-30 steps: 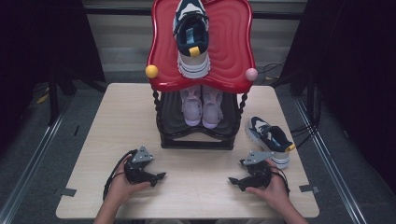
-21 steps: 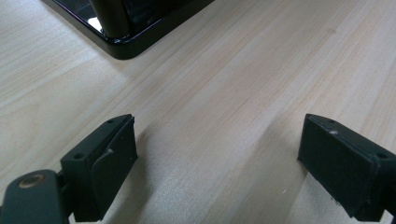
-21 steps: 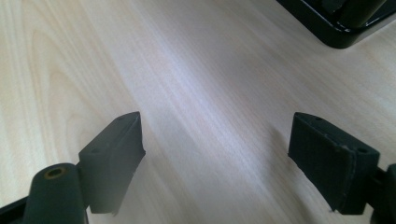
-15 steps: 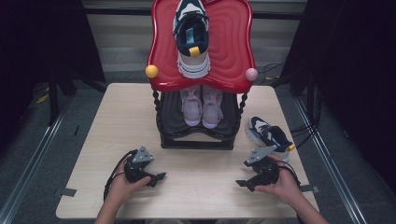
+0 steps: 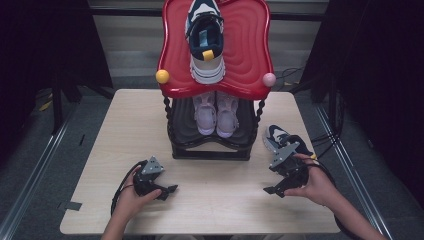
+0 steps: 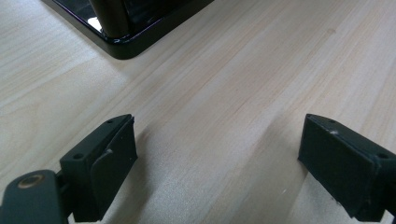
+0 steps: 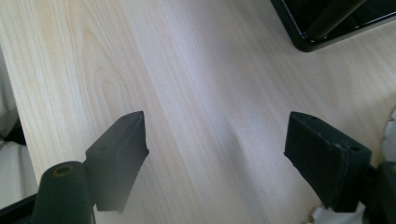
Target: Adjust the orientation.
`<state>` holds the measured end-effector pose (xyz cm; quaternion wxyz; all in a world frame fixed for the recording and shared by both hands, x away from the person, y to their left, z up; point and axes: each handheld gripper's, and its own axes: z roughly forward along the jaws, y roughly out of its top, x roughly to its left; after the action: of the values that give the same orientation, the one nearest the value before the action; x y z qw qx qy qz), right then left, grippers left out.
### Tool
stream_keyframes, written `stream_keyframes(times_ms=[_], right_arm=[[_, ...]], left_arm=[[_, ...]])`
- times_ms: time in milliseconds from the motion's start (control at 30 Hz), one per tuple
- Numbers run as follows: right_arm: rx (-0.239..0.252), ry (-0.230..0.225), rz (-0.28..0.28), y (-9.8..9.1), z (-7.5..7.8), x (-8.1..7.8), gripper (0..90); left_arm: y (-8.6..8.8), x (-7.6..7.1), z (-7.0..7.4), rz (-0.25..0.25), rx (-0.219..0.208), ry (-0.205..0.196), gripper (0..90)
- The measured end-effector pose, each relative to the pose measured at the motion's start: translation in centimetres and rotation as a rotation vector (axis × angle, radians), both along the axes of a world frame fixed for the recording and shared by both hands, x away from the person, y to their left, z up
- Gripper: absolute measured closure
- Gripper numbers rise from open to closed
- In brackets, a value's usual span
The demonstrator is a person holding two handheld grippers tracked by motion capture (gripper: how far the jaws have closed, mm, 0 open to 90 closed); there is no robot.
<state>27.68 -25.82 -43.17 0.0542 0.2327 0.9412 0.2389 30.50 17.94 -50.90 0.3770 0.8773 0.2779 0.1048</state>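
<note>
- The work in hand is judged to be the shelving of shoes, and the step under way appears to be the approach to the loose sneaker (image 5: 282, 141), which lies on the table (image 5: 120, 130) at the rack's right side, just beyond the right gripper.
- The right gripper (image 5: 274, 190) is held above the table near its right edge; its jaws are seen well apart in the right gripper view, with bare wood between them, and nothing is gripped. They have just been closing a little, yet remain wide.
- A white toothed edge, probably the sneaker's sole, is glimpsed at the right border of the right gripper view; it cannot be made out with certainty.
- The left gripper (image 5: 167, 189) rests low over the table in front of the rack's left corner, jaws spread and empty.
- The two-tier rack (image 5: 210, 147) already carries a matching sneaker (image 5: 205, 42) on its red top shelf (image 5: 250, 45) and a pale pair (image 5: 216, 114) on the lower shelf.
- For the next move, the right gripper would need to be turned toward the loose sneaker and the jaws set over its collar or heel before being closed.
- Free space beside the shoe on the red shelf is judged the likely destination.
</note>
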Motion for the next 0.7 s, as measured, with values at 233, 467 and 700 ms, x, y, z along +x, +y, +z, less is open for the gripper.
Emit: stream_keyframes(times_ms=[233, 467, 700], right_arm=[[-0.051, 0.008, 0.007, -0.5, 1.2, 0.8, 20.3], [-0.070, -0.007, 0.001, -1.3, 2.1, 1.6, 20.3], [-0.107, -0.042, -0.032, -2.7, 3.6, 2.6, 20.3]], left_arm=[[0.0, 0.0, 0.0, -0.001, 0.000, 0.001, 10.4], [0.0, 0.0, 0.0, 0.001, 0.004, -0.001, 10.2], [0.0, 0.0, 0.0, 0.000, 0.006, 0.000, 9.9]])
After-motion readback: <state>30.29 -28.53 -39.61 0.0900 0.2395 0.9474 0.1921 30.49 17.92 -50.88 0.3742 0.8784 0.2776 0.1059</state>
